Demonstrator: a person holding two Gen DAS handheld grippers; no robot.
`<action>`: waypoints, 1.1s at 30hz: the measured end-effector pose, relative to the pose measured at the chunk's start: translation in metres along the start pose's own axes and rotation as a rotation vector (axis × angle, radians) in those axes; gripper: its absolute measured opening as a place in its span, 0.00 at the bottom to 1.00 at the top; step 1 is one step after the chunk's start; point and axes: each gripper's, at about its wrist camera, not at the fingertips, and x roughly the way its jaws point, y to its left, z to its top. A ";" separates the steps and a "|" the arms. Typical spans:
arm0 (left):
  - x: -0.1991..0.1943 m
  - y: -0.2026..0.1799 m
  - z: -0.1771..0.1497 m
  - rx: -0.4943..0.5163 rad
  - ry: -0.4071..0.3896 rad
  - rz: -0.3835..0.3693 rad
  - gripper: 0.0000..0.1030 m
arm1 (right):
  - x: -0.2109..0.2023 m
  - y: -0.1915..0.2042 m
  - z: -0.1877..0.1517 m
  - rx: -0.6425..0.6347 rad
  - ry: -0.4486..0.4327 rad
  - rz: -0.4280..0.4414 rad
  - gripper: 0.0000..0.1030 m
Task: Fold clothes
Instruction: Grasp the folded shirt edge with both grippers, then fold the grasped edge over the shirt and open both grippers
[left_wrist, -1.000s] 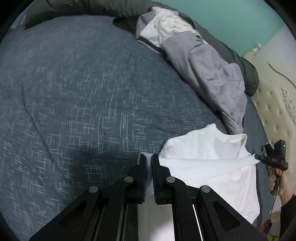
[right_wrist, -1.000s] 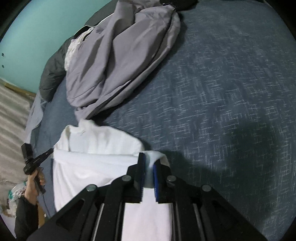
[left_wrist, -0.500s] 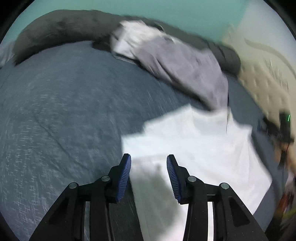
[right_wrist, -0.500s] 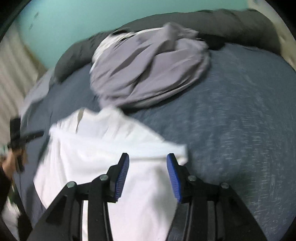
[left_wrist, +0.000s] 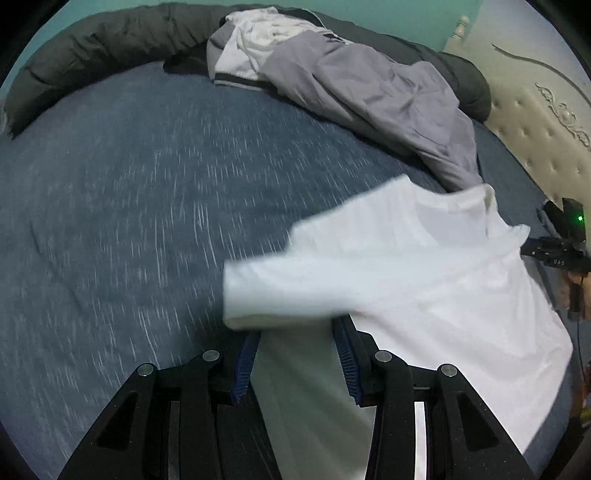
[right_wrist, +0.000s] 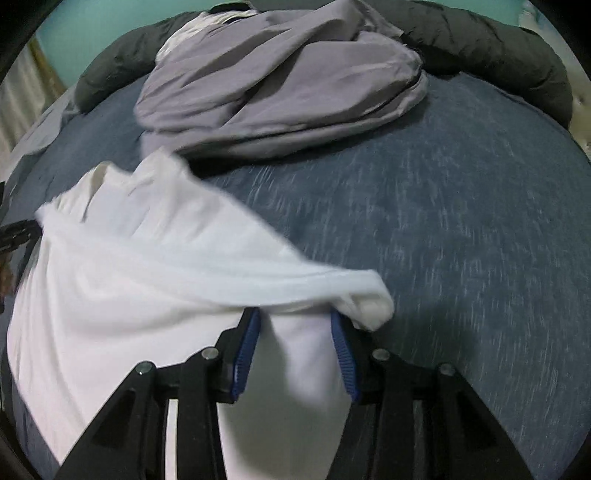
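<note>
A: Where are we with the white shirt (left_wrist: 424, 273)?

B: It lies on the blue bedspread (left_wrist: 129, 221), one fold laid over it. Our left gripper (left_wrist: 295, 354) and right gripper (right_wrist: 293, 341) have just been opening; both stand apart with loose cloth between the jaws, gripping nothing.

A: What is left?

B: More folds on the shirt, we judge, and the grey jacket (right_wrist: 280, 81) behind it is unfolded.

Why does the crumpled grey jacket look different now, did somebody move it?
No. The grey jacket lies against the dark rolled quilt as before; only the cameras swung round. The left gripper has just opened.
</note>
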 end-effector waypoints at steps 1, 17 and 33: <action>0.002 0.000 0.006 0.000 -0.007 0.008 0.42 | 0.001 -0.003 0.006 0.006 -0.010 -0.013 0.38; -0.001 0.044 0.020 -0.181 -0.063 0.052 0.49 | -0.018 -0.064 0.001 0.181 -0.113 0.019 0.36; -0.002 0.041 0.014 -0.161 -0.128 -0.048 0.03 | -0.009 -0.036 0.010 0.124 -0.124 0.029 0.04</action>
